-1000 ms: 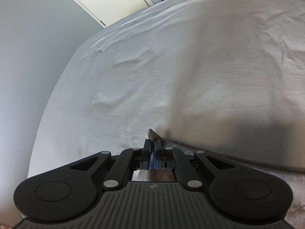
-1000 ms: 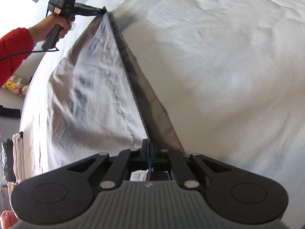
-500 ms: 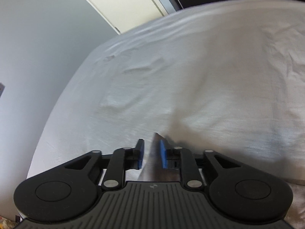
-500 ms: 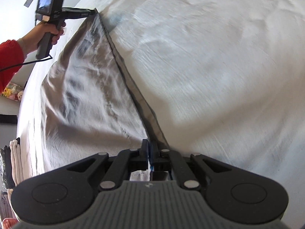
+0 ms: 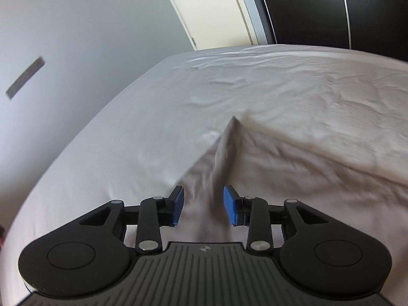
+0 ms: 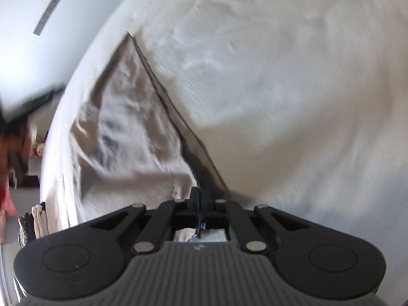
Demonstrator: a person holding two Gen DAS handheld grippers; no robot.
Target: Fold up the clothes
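So our left gripper had its jaws opening, blue pads well apart and not pressing anything. The grey garment sat below and ahead of it, in the gap between the fingers, loose on the bed. A raised crease ran straight away from the gripper up to a pointed corner, and the cloth spread off to the right of that. Left of the crease and beyond the corner we only had the wrinkled white bedsheet. Past the bed's far edge were a grey wall, a cream door and a dark panel to the right.

Our right gripper was clamped tight on the near edge of the same garment. Its fingers were pressed together with the fabric pinched between them, and a bit of cloth showed behind the jaws too. From the grip, the garment's dark edge ran up and to the left to its far corner, which lay on the bed with nothing holding it. The cloth draped left of that edge. To the right and beyond was just bedsheet.

Far left in the right wrist view we got a blurry red sleeve, too smeared to make out more, and some stacked clothes low beside the bed.
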